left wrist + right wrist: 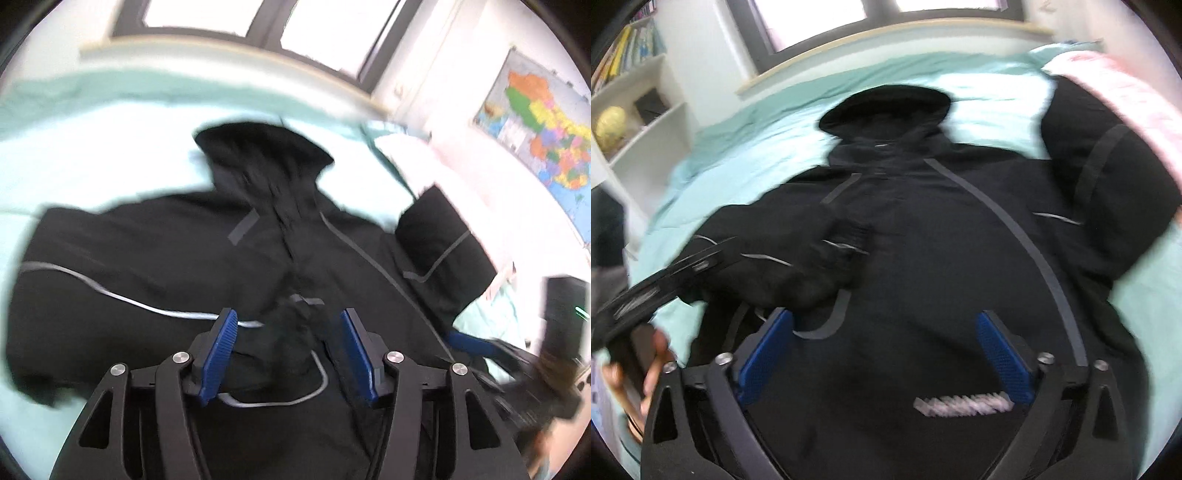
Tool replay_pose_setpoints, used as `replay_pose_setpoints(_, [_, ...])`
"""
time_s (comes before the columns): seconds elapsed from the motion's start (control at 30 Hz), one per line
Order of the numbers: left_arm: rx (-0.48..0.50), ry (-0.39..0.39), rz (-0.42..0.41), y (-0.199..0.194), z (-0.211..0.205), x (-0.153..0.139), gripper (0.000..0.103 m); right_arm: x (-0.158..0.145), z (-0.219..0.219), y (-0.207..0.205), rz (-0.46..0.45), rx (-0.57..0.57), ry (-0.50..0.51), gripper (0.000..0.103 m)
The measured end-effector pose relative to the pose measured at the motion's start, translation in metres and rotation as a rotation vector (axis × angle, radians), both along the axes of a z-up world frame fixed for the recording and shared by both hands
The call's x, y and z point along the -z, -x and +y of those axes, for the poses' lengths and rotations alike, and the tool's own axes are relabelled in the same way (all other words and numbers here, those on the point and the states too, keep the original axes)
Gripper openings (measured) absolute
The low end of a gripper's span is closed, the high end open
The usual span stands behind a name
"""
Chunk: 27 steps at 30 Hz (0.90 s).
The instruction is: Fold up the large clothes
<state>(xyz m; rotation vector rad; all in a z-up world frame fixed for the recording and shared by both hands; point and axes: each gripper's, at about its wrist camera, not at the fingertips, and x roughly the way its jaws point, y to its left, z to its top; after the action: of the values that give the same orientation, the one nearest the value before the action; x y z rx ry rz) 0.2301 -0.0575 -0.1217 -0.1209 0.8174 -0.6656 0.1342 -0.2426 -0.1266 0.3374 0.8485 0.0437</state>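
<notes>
left gripper (286, 350): jaws apart over folded-in sleeve cuff (295, 328), not pressing it, likely just laid there | black hooded jacket with grey piping (923, 229): spread on mint-green bedsheet (738, 140) | right gripper (886, 354): wide open above jacket front, holding nothing

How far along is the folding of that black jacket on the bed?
Early. Done: the black jacket lies spread on the bed, one sleeve folded across its chest. In hand: nothing; the left gripper and right gripper are open above it. Left: the other sleeve, the hood, then folding the body.
</notes>
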Motion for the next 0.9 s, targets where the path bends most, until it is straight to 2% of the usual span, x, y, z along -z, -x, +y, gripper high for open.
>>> replay_pose_setpoints(0.07, [-0.066,-0.05,-0.048,0.002,0.02,-0.011,0.059,0.009,0.012,-0.028,0.033,-0.042,-0.03,0.084])
replay_pose_setpoints(0.13, [-0.14,-0.108,-0.086,0.003,0.044,-0.017,0.059,0.021,0.021,-0.055,0.075,-0.059,-0.065,0.079])
replay_pose_setpoints(0.23, [-0.215,-0.162,-0.083,-0.003,0.072,-0.015,0.059,0.044,0.035,-0.091,0.127,-0.061,-0.098,0.077])
replay_pose_setpoints(0.27, [-0.239,-0.172,-0.068,-0.006,0.083,-0.012,0.059,0.053,0.04,-0.101,0.16,-0.062,-0.104,0.073])
replay_pose_setpoints(0.3, [-0.26,-0.175,-0.052,-0.009,0.092,-0.009,0.059,0.06,0.045,-0.108,0.186,-0.074,-0.119,0.065])
replay_pose_setpoints(0.33, [-0.28,-0.179,-0.038,-0.012,0.1,-0.007,0.059,0.063,0.047,-0.115,0.193,-0.084,-0.119,0.05])
replay_pose_setpoints(0.37, [-0.294,-0.187,-0.029,-0.016,0.103,-0.004,0.059,0.06,0.053,-0.116,0.182,-0.088,-0.073,0.039])
replay_pose_setpoints(0.43, [-0.315,-0.215,-0.015,-0.023,0.106,0.0,0.059,0.042,0.055,-0.108,0.126,-0.088,-0.003,0.033])
replay_pose_setpoints(0.53, [-0.312,-0.209,-0.016,-0.031,0.099,-0.001,0.059,0.001,0.037,-0.089,0.02,-0.042,0.072,0.031])
replay_pose_setpoints(0.6, [-0.294,-0.201,-0.019,-0.037,0.088,-0.008,0.059,-0.031,0.009,-0.076,-0.051,0.011,0.12,0.031])
replay_pose_setpoints(0.67, [-0.258,-0.196,-0.022,-0.042,0.068,-0.008,0.059,-0.049,-0.016,-0.068,-0.085,0.061,0.194,0.031])
replay_pose_setpoints(0.8, [-0.166,-0.211,-0.003,-0.052,0.017,0.002,0.059,-0.053,-0.075,-0.06,-0.074,0.174,0.34,0.031])
replay_pose_setpoints(0.9, [-0.107,-0.255,0.061,-0.062,-0.021,0.033,0.059,-0.024,-0.112,-0.063,-0.002,0.196,0.371,0.031])
